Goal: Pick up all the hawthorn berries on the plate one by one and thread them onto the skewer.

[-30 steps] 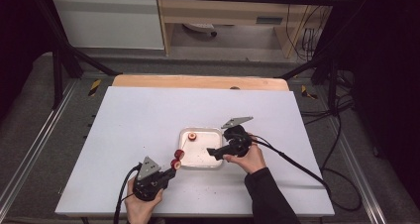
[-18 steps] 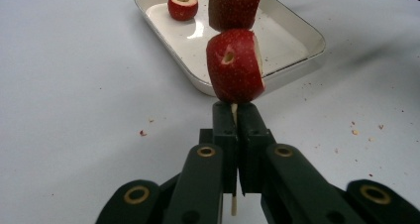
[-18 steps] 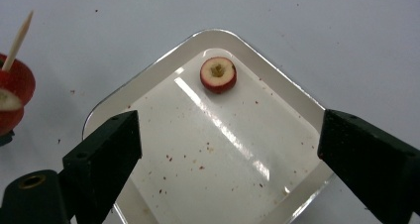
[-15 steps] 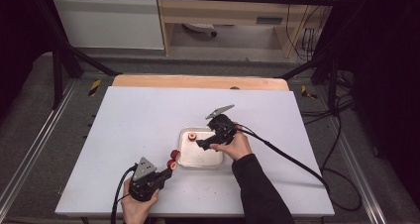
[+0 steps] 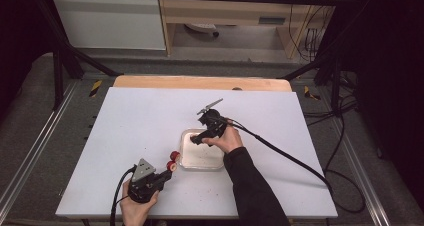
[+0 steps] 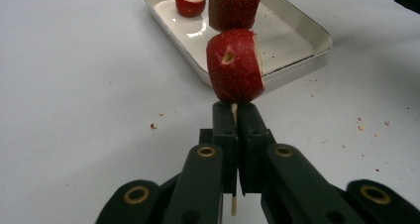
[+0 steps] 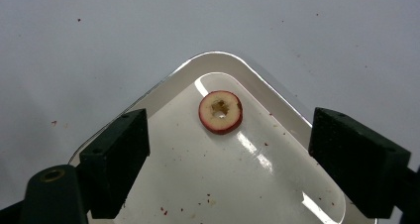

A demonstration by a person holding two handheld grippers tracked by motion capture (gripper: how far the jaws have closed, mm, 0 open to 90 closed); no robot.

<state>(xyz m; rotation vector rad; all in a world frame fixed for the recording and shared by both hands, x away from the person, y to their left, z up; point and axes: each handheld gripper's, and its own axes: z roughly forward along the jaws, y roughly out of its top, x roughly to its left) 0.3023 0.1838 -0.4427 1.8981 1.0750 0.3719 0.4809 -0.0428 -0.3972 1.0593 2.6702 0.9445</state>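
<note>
My left gripper [image 5: 167,171] rests near the table's front edge, shut on a thin wooden skewer [image 6: 233,111]. Two red apple pieces [image 6: 235,65] are threaded on the skewer, which points toward the white tray [image 5: 205,159]. My right gripper [image 5: 195,141] hovers over the tray's far left part, pointing down. Its jaws stand open and have just been closing a little, with nothing pressed between them. A round apple slice [image 7: 220,111] with a hole in its core lies in the tray's corner [image 7: 213,60], just beyond the jaws. The same slice [image 6: 190,1] appears in the left gripper view.
The tray [image 6: 297,50] sits on a white table [image 5: 140,121] with small red crumbs scattered around it. A wooden strip [image 5: 200,82] borders the far edge. The right gripper's cable [image 5: 280,151] trails off to the right across the table.
My right gripper has moved left from the tray's right edge to above its far left part. The left gripper and its skewer have stayed put.
</note>
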